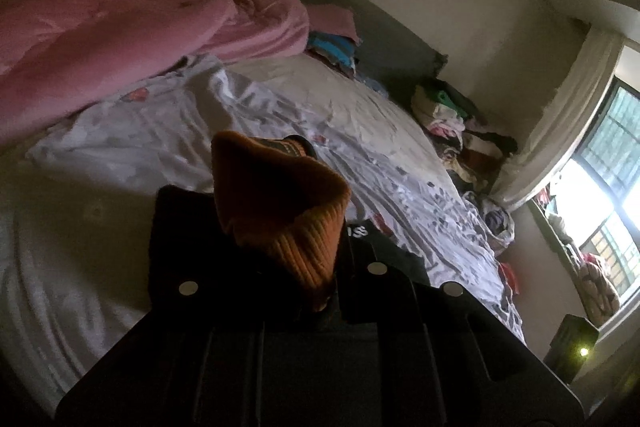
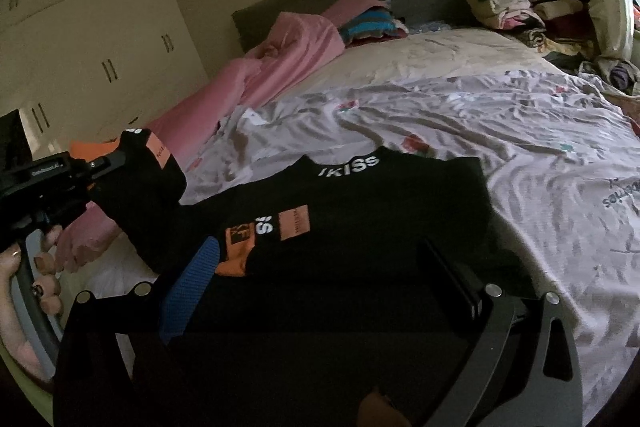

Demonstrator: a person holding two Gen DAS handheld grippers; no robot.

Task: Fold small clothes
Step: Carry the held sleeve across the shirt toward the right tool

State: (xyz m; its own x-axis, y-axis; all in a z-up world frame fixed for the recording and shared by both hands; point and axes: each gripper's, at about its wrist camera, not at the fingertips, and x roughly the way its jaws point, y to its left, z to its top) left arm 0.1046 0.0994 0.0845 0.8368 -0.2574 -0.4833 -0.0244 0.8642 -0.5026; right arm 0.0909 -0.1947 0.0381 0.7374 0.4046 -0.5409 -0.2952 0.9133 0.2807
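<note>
A black top (image 2: 380, 211) with white lettering at the collar and orange patches lies flat on the bed, collar away from me. My left gripper (image 1: 280, 247) is shut on the orange ribbed cuff (image 1: 280, 211) of one sleeve. In the right wrist view that left gripper (image 2: 116, 159) holds the sleeve raised off the bed at the garment's left side. My right gripper (image 2: 320, 279) stands open low over the near part of the top. Its blue-padded finger (image 2: 188, 287) lies beside the other orange cuff (image 2: 236, 251). Black cloth lies between its fingers.
A crumpled white printed sheet (image 2: 440, 115) covers the bed. A pink blanket (image 2: 288, 47) lies along the left side. Piles of folded clothes (image 2: 520, 7) sit at the headboard corner. A wardrobe (image 2: 92, 39) stands to the left. A person's hand (image 2: 44, 267) grips the left tool's handle.
</note>
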